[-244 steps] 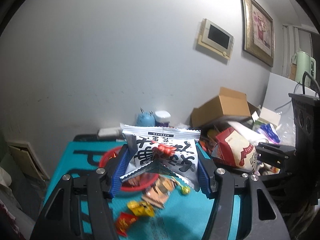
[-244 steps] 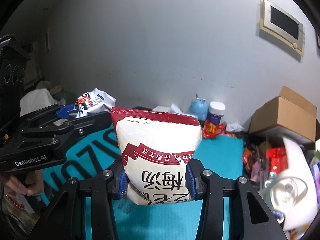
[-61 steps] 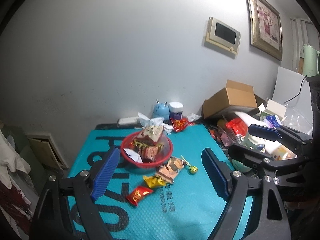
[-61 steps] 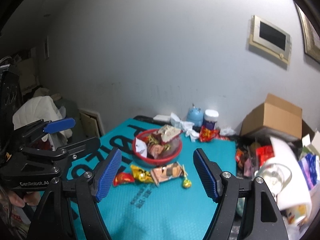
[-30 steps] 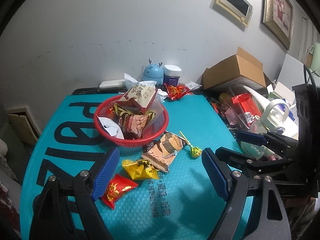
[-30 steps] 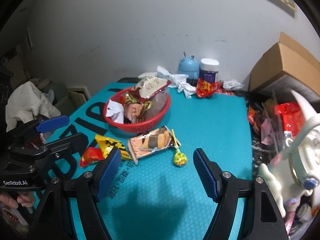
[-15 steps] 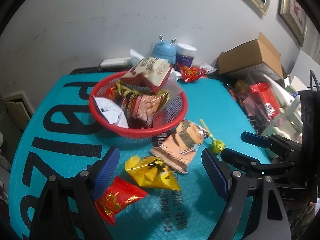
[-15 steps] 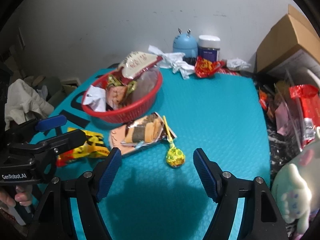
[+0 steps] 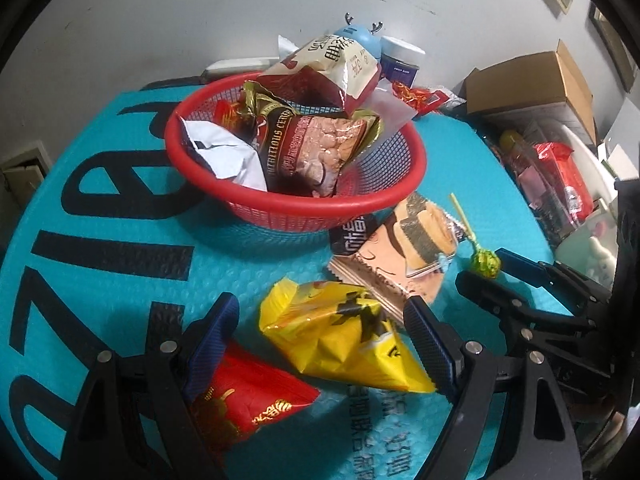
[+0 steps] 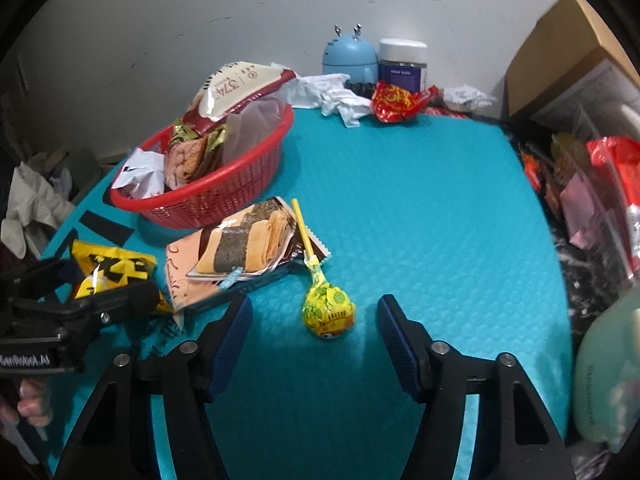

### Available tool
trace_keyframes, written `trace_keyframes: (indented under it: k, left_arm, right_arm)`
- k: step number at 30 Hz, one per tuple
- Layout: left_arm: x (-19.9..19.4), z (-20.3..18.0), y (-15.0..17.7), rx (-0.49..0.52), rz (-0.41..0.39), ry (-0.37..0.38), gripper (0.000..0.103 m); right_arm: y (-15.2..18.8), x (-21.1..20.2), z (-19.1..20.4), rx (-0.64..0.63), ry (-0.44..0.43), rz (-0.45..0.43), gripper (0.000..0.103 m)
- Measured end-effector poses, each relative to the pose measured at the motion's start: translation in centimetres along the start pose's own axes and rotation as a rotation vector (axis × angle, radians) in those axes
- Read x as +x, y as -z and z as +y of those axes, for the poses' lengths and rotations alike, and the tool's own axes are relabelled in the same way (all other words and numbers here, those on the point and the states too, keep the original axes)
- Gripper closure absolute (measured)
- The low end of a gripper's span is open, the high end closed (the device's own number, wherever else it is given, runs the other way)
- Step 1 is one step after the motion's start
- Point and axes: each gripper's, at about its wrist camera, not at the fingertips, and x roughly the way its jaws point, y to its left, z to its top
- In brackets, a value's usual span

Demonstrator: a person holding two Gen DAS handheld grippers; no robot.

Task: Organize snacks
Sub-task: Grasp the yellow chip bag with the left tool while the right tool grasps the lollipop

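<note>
The left gripper (image 9: pixel 320 344) straddles the yellow packet (image 9: pixel 344 336), fingers spread apart. The right gripper (image 10: pixel 314 328), equally wide, frames the lollipop (image 10: pixel 328 308).

"NUTRITIOUS CEREAL" shows on the gold packet (image 9: pixel 308 148); "GenRobot.AI" on the left tool (image 10: pixel 60 344); "374" on the white bag (image 10: pixel 232 88).

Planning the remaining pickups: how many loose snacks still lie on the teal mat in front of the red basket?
4: yellow packet, red packet beside it, peach biscuit pack by the red mesh basket, green-yellow lollipop rightmost. Others may be hidden.
</note>
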Motion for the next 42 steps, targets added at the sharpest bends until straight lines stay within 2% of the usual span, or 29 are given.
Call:
trace_keyframes:
  k: [2,8,10,11,12,13,25,33,39,42]
  left_arm:
    - [0.1,0.0,0.2,0.007,-0.004,-0.008,0.019]
    - [0.0,0.2,0.6,0.002,-0.025,-0.01,0.021]
    - [-0.2,0.2,0.9,0.007,-0.032,0.012,0.037]
    - [-0.2,0.2,1.0,0.003,-0.024,0.026,0.046]
    - [-0.1,0.0,1.0,-0.003,-0.011,0.048,0.051]
    - [-0.1,-0.1,1.0,-0.004,-0.008,0.048,0.051]
    - [-2.8,-2.6,3.5,0.042,0.023,0.068,0.052]
    - [-5.0,-4.1,7.1,0.057,0.059,0.103,0.052]
    - [-6.8,-4.9,9.6,0.076,0.082,0.12,0.052]
    - [-7.6,-5.3,10.7,0.091,0.093,0.126,0.052]
  right_arm:
    - [0.0,0.1,0.2,-0.007,0.011,-0.002,0.043]
    - [0.0,0.1,0.1,0.001,0.021,0.009,0.062]
    - [0.0,0.1,-0.2,0.014,0.021,0.009,0.072]
    - [0.0,0.1,-0.4,0.018,0.021,0.009,0.073]
    - [0.0,0.1,-0.5,0.02,0.017,0.01,0.075]
    - [0.0,0.1,-0.5,0.021,0.012,0.012,0.077]
    - [2.7,-2.6,0.6,0.014,-0.023,0.079,0.077]
    - [6.1,-5.9,1.6,-0.004,-0.034,0.116,0.077]
    - [8.8,-8.0,2.5,-0.018,-0.078,0.147,0.077]
    - [9.9,-8.8,3.1,-0.043,-0.069,0.148,0.077]
